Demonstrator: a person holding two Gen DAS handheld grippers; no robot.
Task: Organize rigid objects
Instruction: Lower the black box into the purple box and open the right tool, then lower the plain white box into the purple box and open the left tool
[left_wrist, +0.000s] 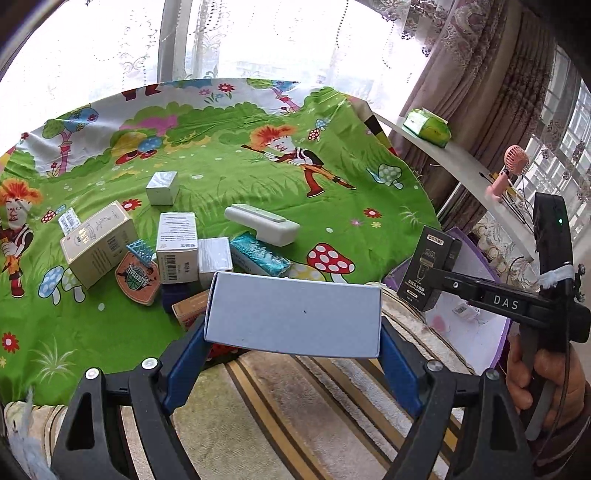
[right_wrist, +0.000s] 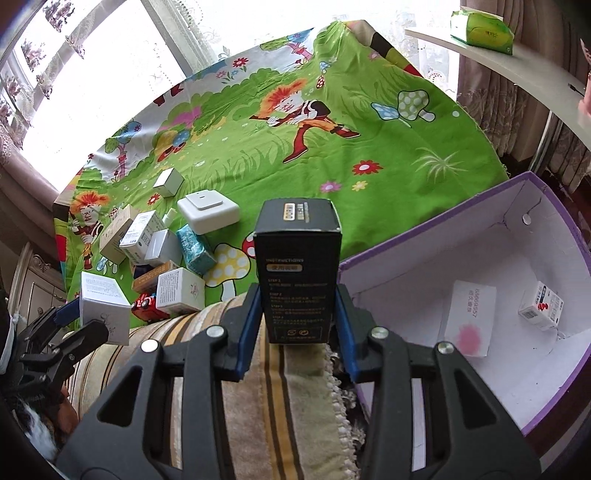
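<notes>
A purple bin (right_wrist: 509, 236) holds a white box (right_wrist: 469, 321) and small carton (right_wrist: 541, 305); beside it, the right gripper (right_wrist: 299, 325) clamps a black box (right_wrist: 301, 273), the left gripper (left_wrist: 293, 347) a grey box (left_wrist: 295, 317).

A bright green cartoon-printed cloth (right_wrist: 369, 147) shows red-spotted mushrooms, flowers and orange-haired figures. A plain pale grey-white cardboard box (left_wrist: 295, 317) sits between blue-padded black fingers (left_wrist: 184, 354). A black printed carton (right_wrist: 299, 273) bears gold and grey lettering. A purple-walled open box (right_wrist: 461, 229) is white inside. A beige towel (right_wrist: 280, 406) has brown and yellow stripes.
</notes>
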